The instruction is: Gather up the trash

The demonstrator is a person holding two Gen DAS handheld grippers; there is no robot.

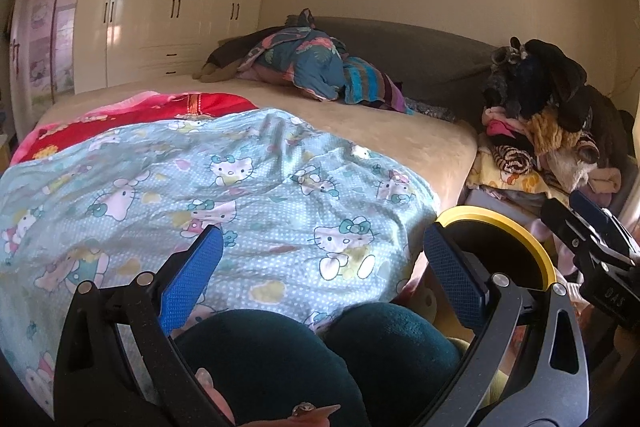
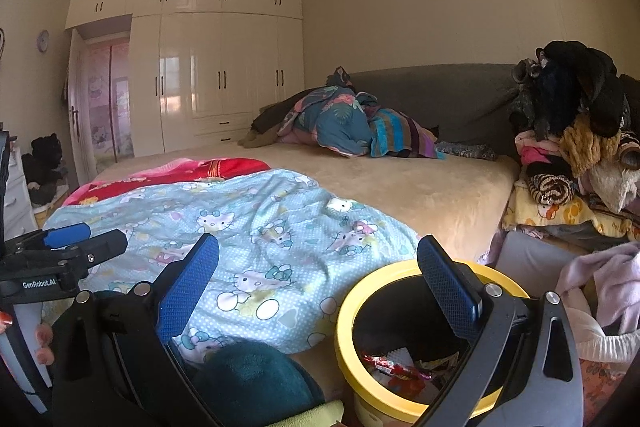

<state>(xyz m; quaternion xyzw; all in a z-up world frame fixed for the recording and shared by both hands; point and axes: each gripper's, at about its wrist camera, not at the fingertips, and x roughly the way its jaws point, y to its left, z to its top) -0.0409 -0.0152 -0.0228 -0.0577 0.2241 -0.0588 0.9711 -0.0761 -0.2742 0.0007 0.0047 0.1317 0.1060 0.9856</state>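
Left tongs (image 1: 322,269) wide open, blue pads (image 1: 191,277) far apart, nothing between them; aimed over the blanket (image 1: 224,183), a light blue cartoon-cat print, on the bed (image 1: 400,135). Right tongs (image 2: 318,279) also wide open and empty, right pad (image 2: 446,285) over the bin's near rim. Bin (image 2: 404,343) sits on the floor at the bed's corner, at 5 o'clock in the right view: yellow rim, black inside. Trash (image 2: 394,371) lies in the bin's bottom: red wrapper, white scrap, some yellowish pieces; rest too dark to tell. In the left view the bin (image 1: 504,223) shows at 4 o'clock, mostly behind the right pad, only rim and dark interior visible. Right tongs show in the left view at 3 o'clock; left tongs show in the right view at 9 o'clock, with fingers (image 2: 42,343) of the person's hand below them. Dark teal knees (image 1: 280,359) at 6 o'clock against the blanket's edge. Red blanket (image 1: 160,107) beyond the blue one at 10 o'clock. Bedding heap (image 1: 316,67) at the grey headboard (image 1: 420,51), 12 o'clock. Clothes pile (image 1: 552,119) beside the bed at 2 o'clock. White wardrobe (image 1: 172,7) on the far wall at 11 o'clock.
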